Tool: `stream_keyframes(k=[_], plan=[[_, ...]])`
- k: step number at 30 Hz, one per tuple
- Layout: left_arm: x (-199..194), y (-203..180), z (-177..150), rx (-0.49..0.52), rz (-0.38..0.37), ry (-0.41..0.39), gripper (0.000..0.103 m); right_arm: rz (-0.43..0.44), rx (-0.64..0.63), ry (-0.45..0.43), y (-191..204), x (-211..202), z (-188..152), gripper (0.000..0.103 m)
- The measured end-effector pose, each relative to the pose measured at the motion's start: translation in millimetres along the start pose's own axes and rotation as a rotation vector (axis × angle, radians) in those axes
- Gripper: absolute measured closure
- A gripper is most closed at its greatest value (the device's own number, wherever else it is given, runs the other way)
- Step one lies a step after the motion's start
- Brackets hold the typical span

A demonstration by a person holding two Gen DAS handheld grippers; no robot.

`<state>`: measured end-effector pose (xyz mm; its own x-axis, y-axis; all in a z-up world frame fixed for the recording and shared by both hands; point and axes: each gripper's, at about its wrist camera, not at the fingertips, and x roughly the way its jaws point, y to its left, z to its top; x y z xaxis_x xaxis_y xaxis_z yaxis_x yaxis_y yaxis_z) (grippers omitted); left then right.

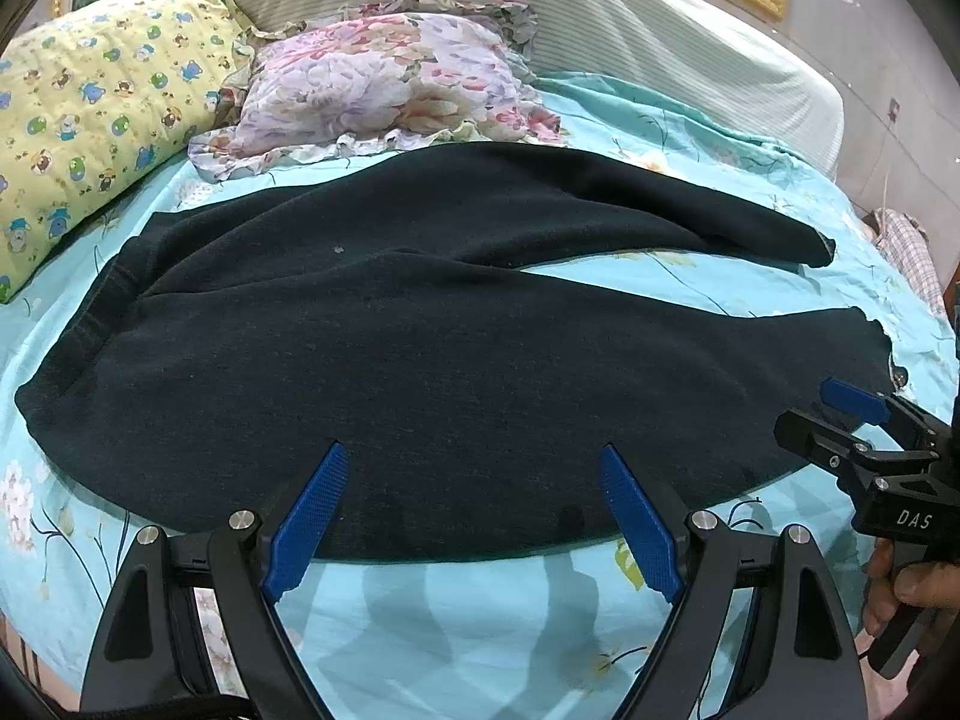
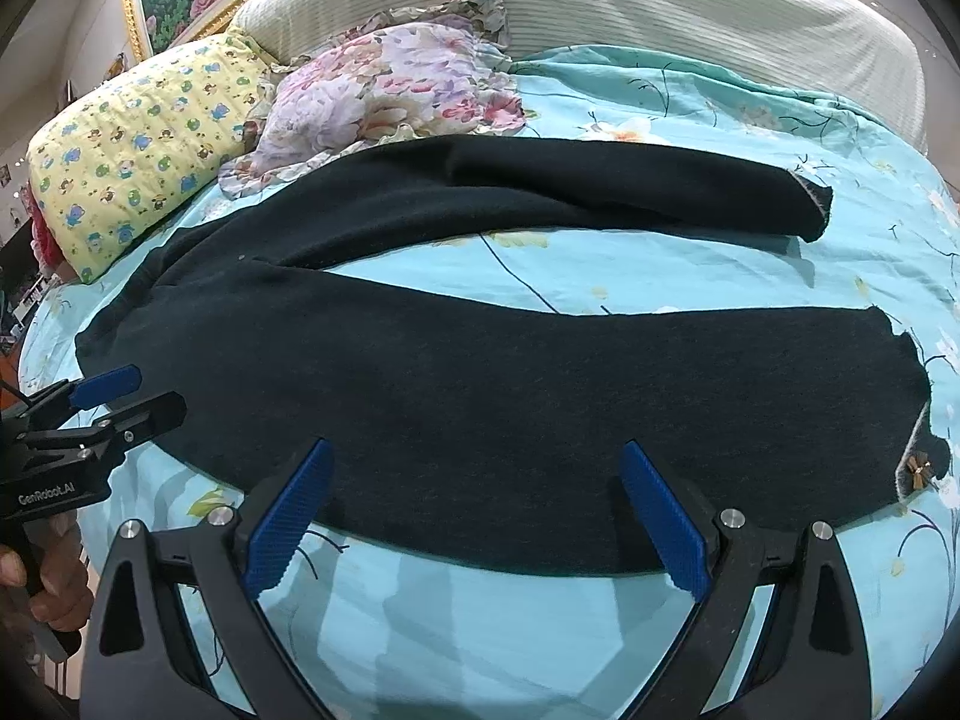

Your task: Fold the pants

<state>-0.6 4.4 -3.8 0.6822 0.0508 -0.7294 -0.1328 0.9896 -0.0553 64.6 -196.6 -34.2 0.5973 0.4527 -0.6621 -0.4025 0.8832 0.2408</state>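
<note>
Dark pants [image 1: 420, 348] lie spread flat on the turquoise floral sheet [image 1: 480, 618], waistband left, legs splayed right. Left gripper [image 1: 474, 462] and right gripper [image 2: 477, 456] hover at the near edge — fingers wide apart, holding nothing. Only the right view shows a small flower ornament [image 2: 917, 468] at the near cuff; only the left view shows checked fabric [image 1: 912, 252] at far right. Yellow pillow [image 1: 102, 108] and floral pillow [image 1: 384, 84] lie behind.

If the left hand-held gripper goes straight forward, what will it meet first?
Most likely the dark pants: the open left hand-held gripper points at the near leg, with only its edge ahead. Depth is unclear.
</note>
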Motion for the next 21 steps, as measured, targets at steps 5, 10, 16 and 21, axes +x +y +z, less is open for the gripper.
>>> stream_keyframes(k=[5, 10, 16, 21], plan=[[0.3, -0.5, -1.0, -0.003, -0.003, 0.003, 0.017, 0.006, -0.004, -0.004, 4.6, 0.3, -1.8, 0.006], [0.0, -1.0, -0.7, -0.003, -0.005, 0.003, 0.017, 0.009, -0.001, -0.011, 5.6, -1.1, -0.8, 0.006], [-0.4, -1.9, -1.0, -0.002, -0.006, 0.003, 0.017, 0.006, 0.007, -0.014, 4.9, -2.2, -0.5, 0.006], [-0.7, -2.5, -1.1, -0.002, -0.013, 0.004, 0.017, 0.006, 0.012, -0.016, 2.2, -2.8, 0.5, 0.006]])
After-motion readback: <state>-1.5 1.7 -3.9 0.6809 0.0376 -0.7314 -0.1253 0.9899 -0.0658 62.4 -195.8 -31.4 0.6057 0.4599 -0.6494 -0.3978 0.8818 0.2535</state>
